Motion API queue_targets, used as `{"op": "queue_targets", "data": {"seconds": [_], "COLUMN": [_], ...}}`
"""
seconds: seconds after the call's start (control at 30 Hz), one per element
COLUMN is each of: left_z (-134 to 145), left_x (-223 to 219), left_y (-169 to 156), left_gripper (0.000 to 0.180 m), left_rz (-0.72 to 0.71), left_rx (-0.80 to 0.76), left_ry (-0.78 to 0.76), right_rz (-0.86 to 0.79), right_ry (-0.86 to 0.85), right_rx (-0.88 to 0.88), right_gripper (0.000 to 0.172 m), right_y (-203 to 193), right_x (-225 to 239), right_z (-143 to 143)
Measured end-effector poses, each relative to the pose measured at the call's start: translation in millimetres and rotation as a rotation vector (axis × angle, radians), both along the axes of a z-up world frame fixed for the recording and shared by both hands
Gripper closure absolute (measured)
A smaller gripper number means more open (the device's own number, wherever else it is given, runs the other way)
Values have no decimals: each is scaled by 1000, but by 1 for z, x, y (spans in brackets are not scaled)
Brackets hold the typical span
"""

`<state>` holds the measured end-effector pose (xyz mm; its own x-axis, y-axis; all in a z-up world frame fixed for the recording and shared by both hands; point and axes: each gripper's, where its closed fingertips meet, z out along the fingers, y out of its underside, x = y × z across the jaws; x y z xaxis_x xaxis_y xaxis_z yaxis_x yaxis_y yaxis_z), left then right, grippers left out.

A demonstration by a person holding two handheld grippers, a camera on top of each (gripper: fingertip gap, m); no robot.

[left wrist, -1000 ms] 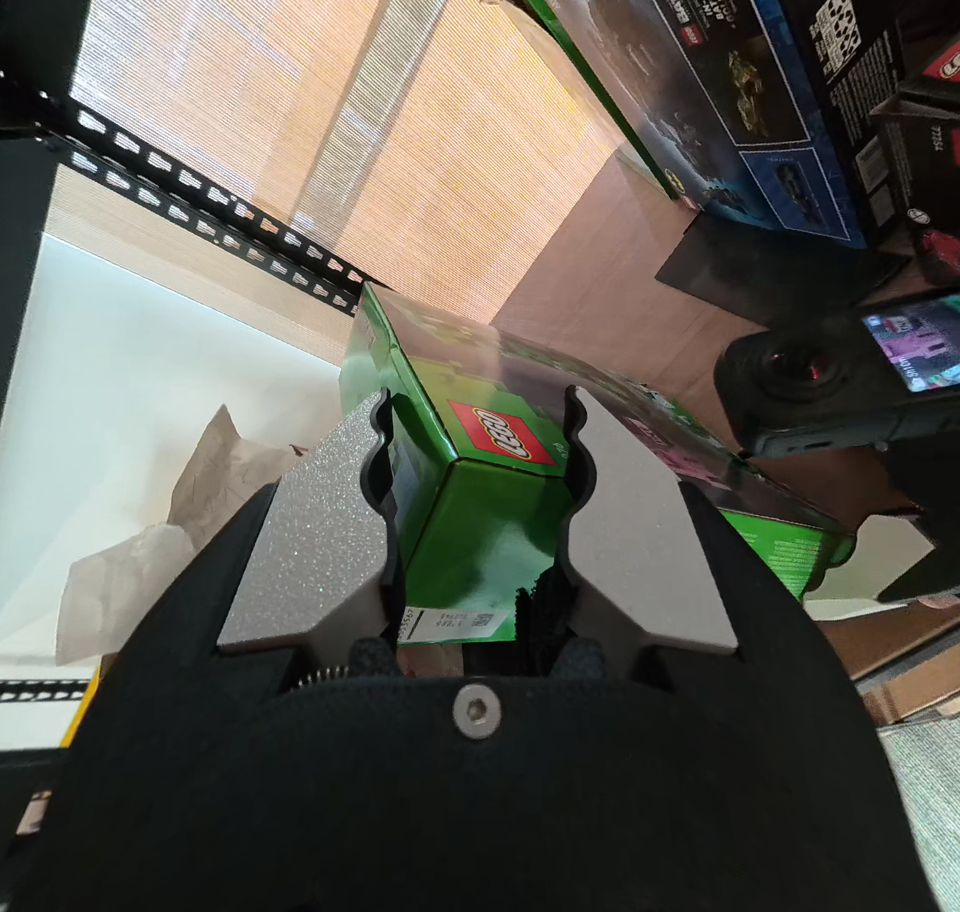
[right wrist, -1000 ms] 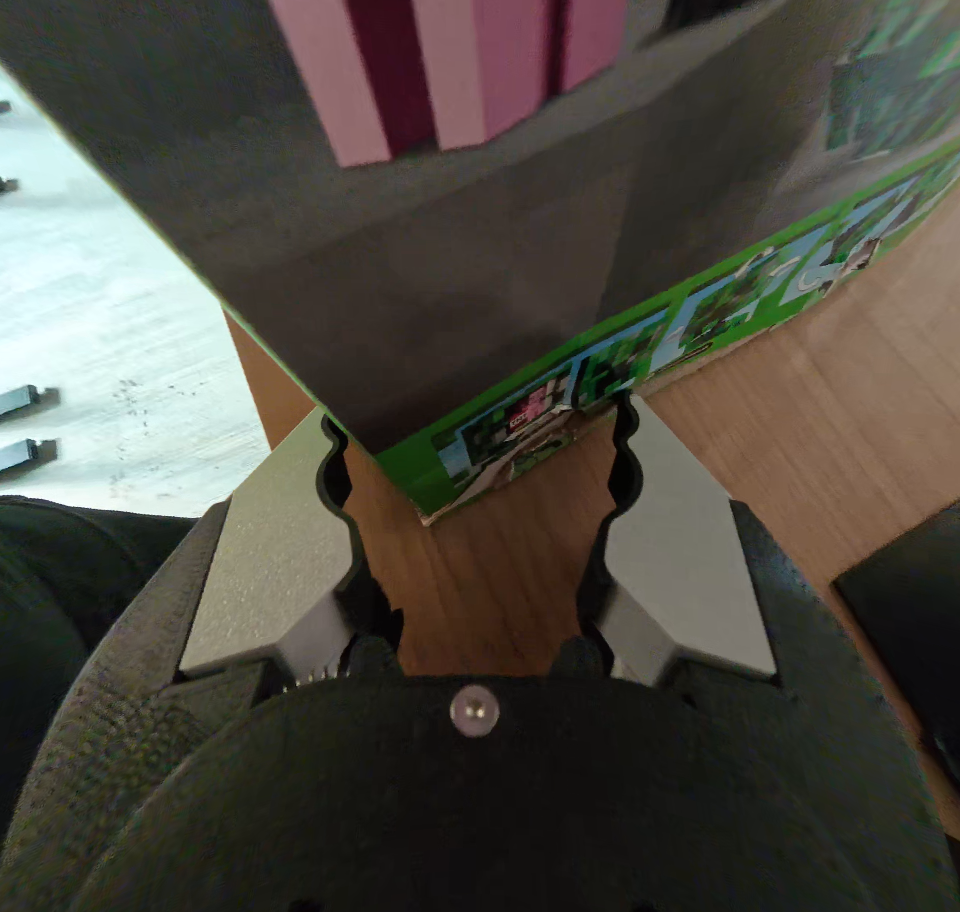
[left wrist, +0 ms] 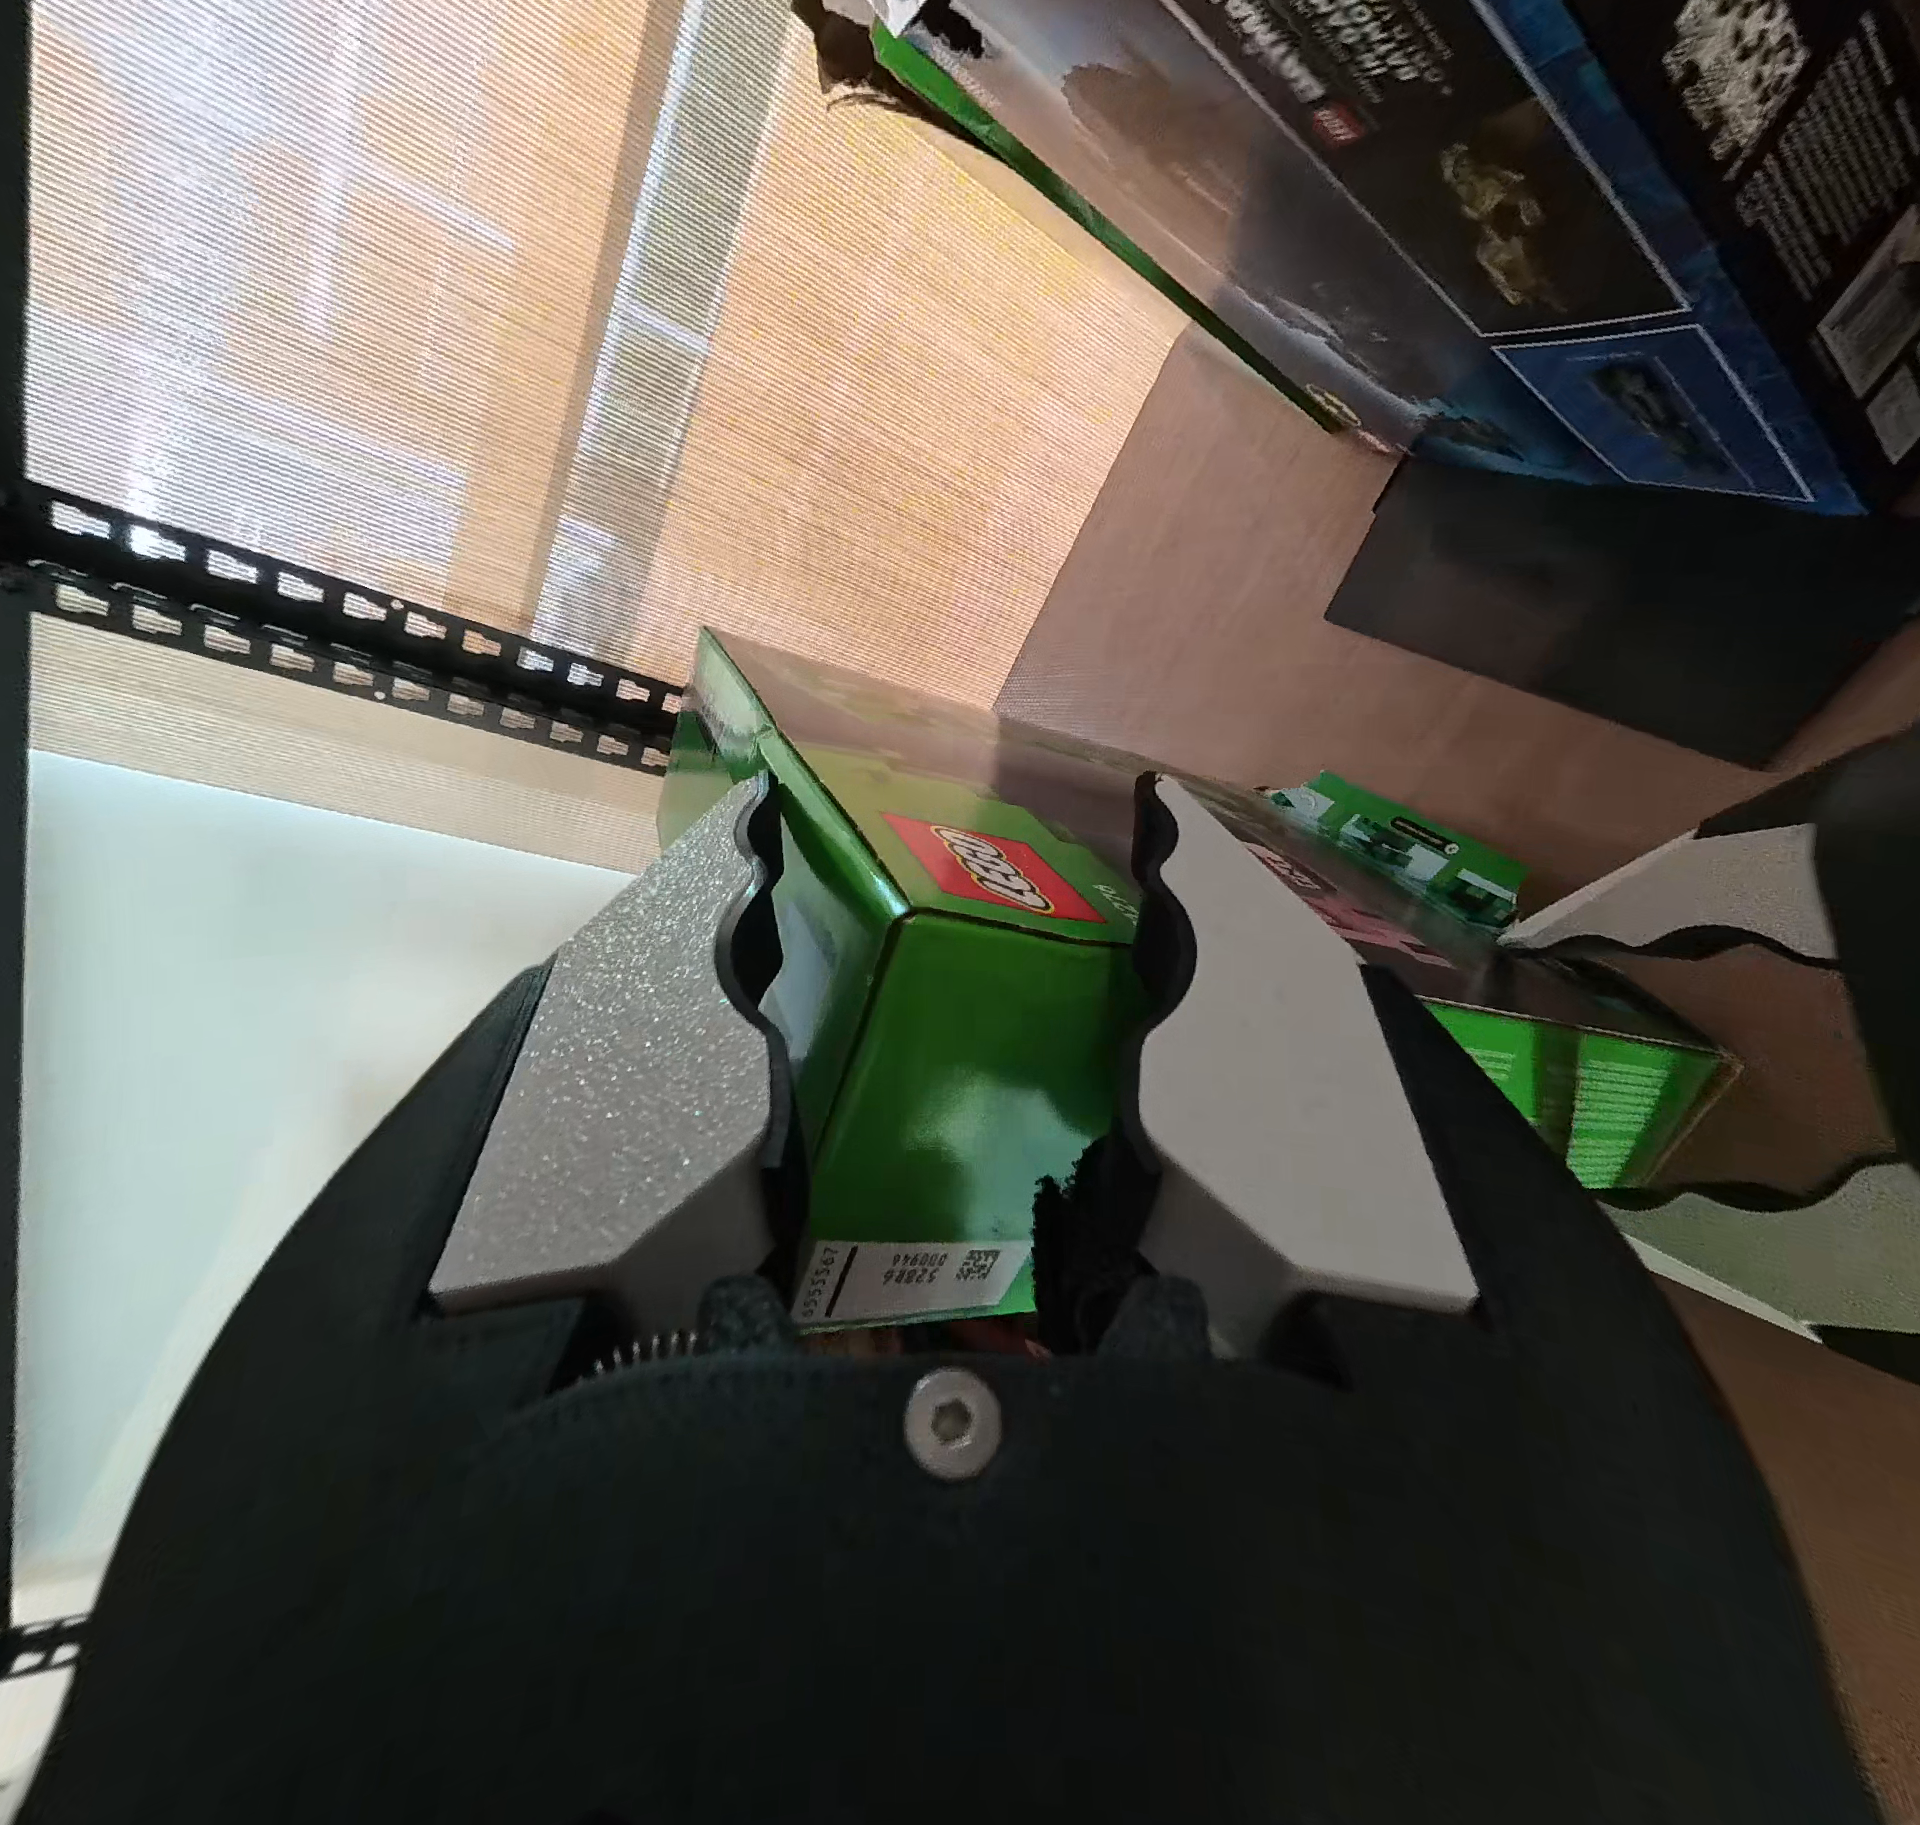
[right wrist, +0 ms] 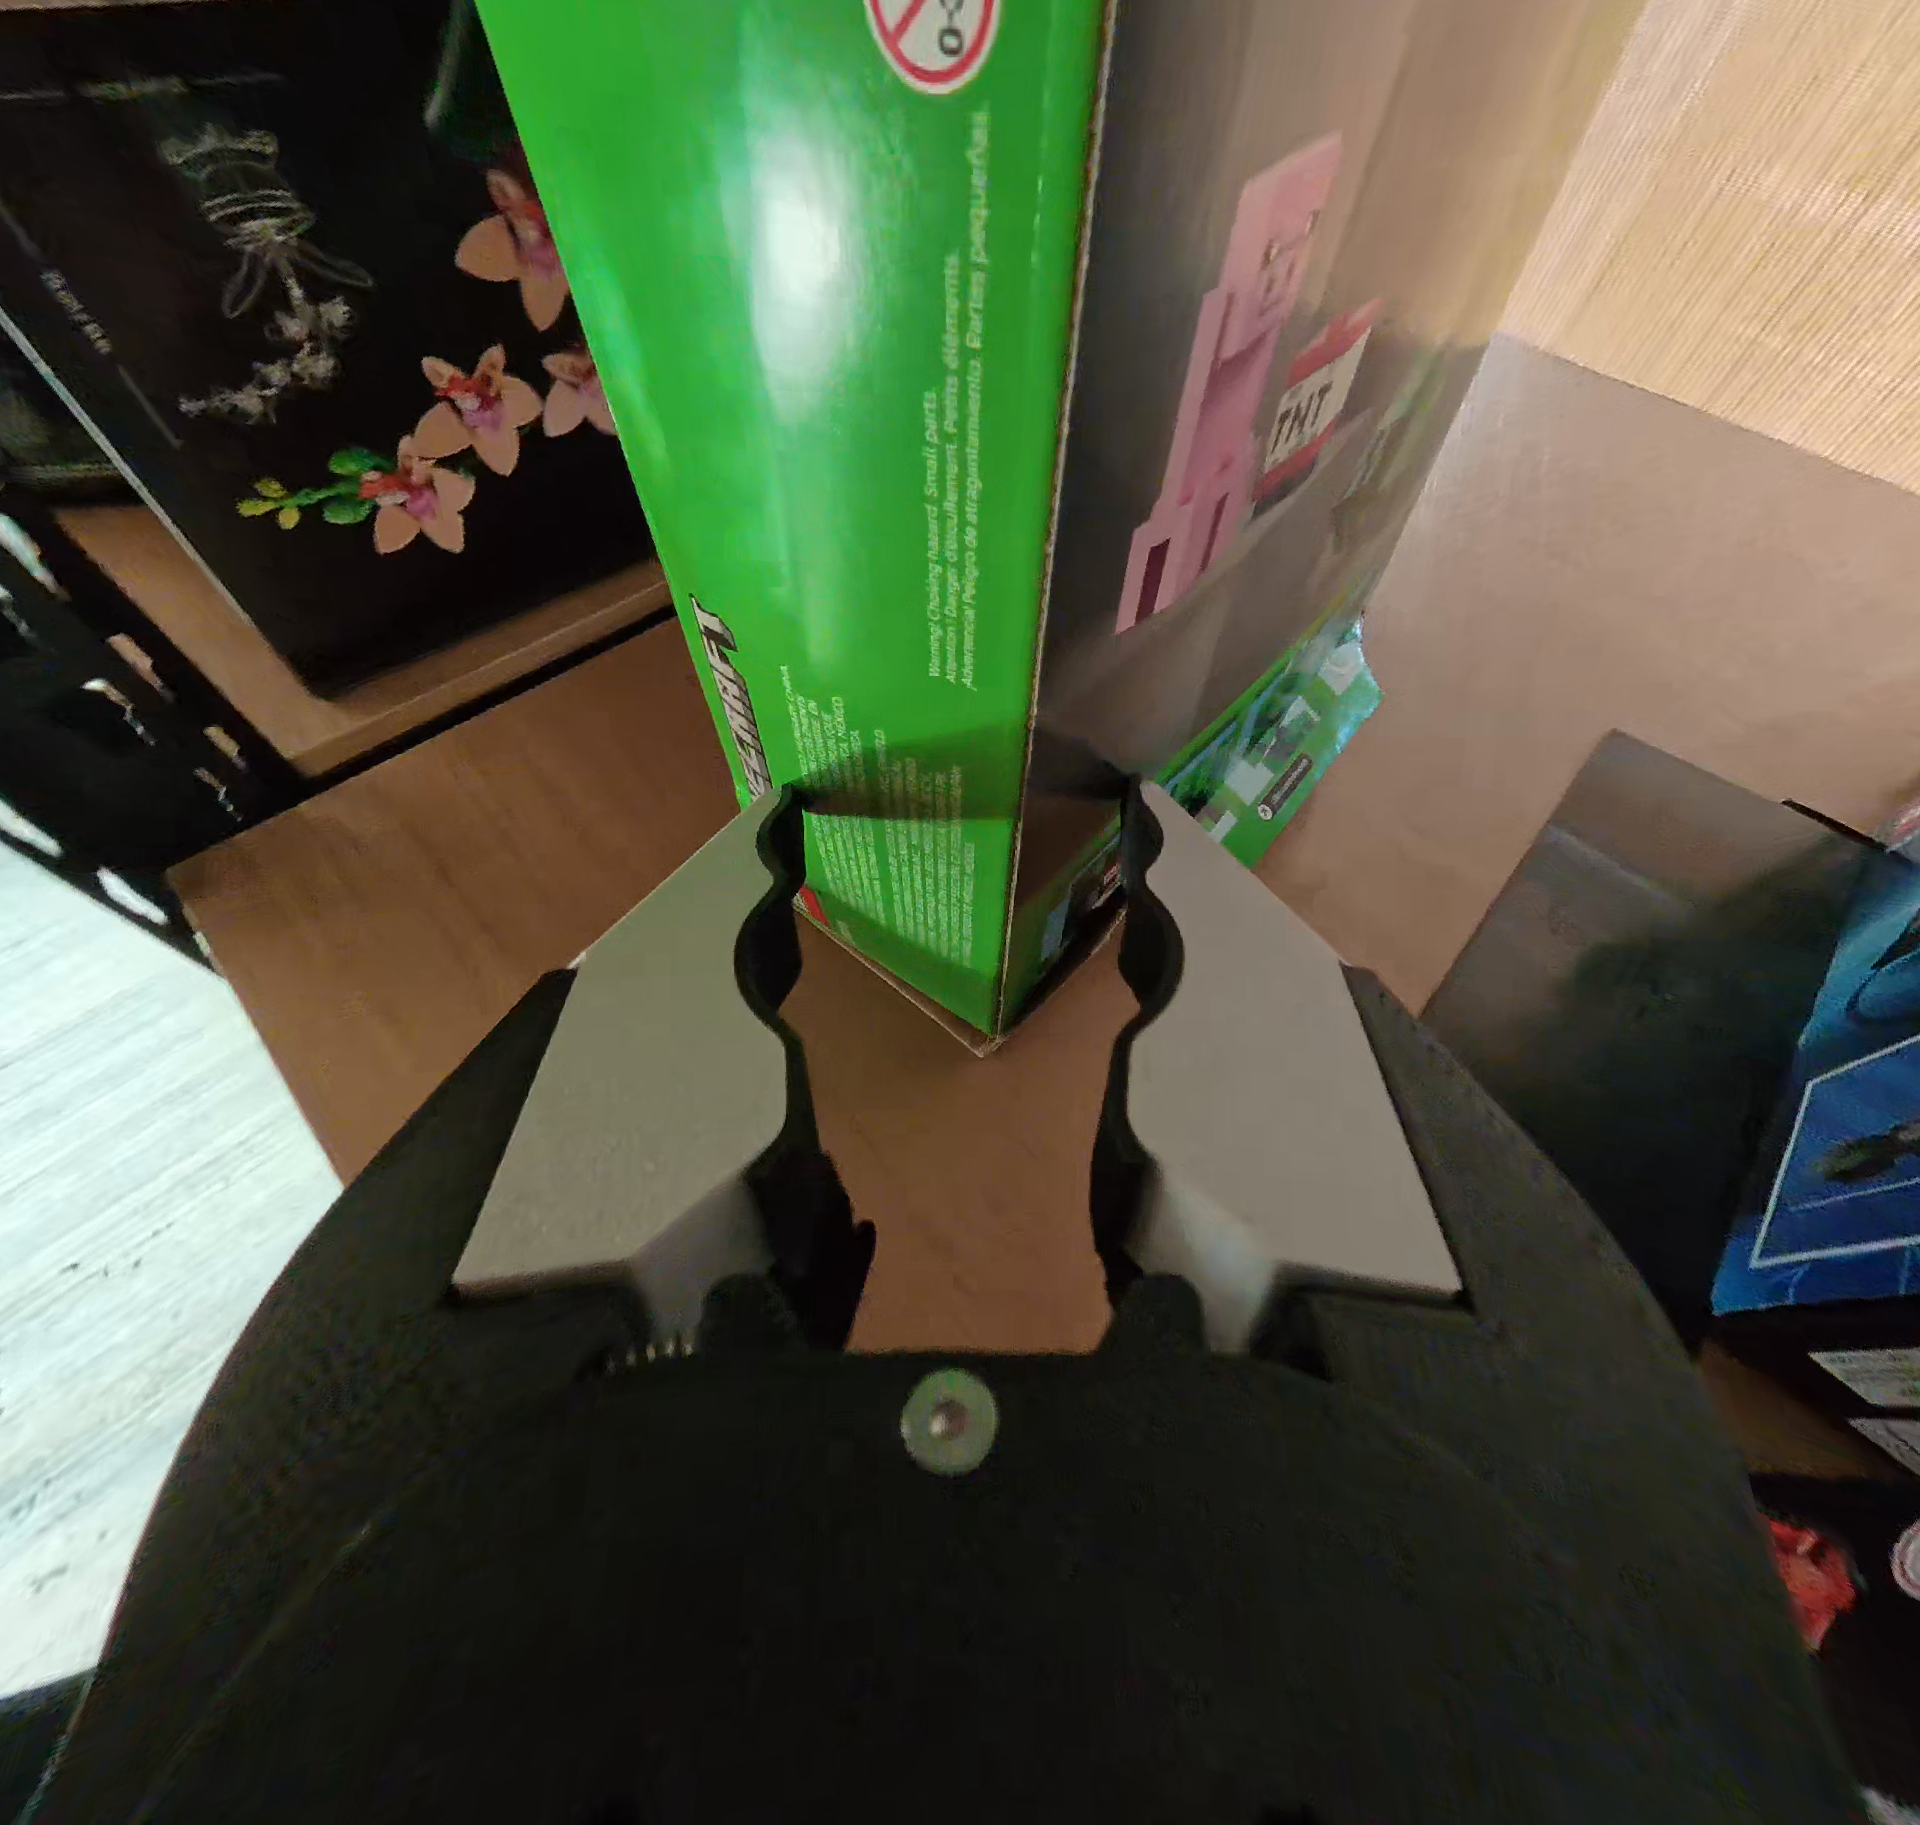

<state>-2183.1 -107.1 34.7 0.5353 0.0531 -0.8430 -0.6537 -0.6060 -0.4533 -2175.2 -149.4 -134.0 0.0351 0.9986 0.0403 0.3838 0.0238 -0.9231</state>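
Observation:
A green toy brick box (left wrist: 966, 1048) with a red logo patch lies between the fingers of my left gripper (left wrist: 956, 809). Both pads press on its end, so the left gripper is shut on it. The same box (right wrist: 852, 373) fills the right wrist view, where one bottom corner sits between the fingers of my right gripper (right wrist: 958, 809). Both pads there touch its faces. The right gripper also shows in the left wrist view (left wrist: 1558, 1063), with one finger above and one below the box's far end. The box rests over a wooden shelf board (right wrist: 468, 892).
Large dark toy boxes (left wrist: 1455, 165) stand at the back right. A black box with printed flowers (right wrist: 260, 321) stands to the left and a blue box (right wrist: 1849, 1100) to the right. A black mat (left wrist: 1610, 612) lies on the board. A black perforated rail (left wrist: 312, 622) runs along the shelf edge.
My right gripper's jaws have narrowed from wide open and now press on the box's corner, and its camera body has left the left view. My left gripper's hold is unchanged.

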Motion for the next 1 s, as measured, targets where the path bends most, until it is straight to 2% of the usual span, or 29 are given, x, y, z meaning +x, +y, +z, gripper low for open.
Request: {"op": "queue_targets", "data": {"seconds": [0.2, 0.27, 0.63, 1.0], "left_z": [0, -1, -3, 2], "left_x": [-23, -30, -89, -139], "left_y": [24, 35, 108, 183], "left_gripper": [115, 114, 112, 120], "left_rz": [30, 46, 46, -57], "left_rx": [-3, -10, -31, 18], "left_ry": [4, 21, 46, -10], "right_rz": [-68, -52, 51, 124], "right_ry": [-11, 21, 83, 76], "right_rx": [-124, -155, -74, -107], "right_gripper": [113, 113, 119, 120], "right_y": [23, 17, -38, -53], "right_x": [-14, -6, 56, 64], "right_z": [-3, 3, 3, -8]}}
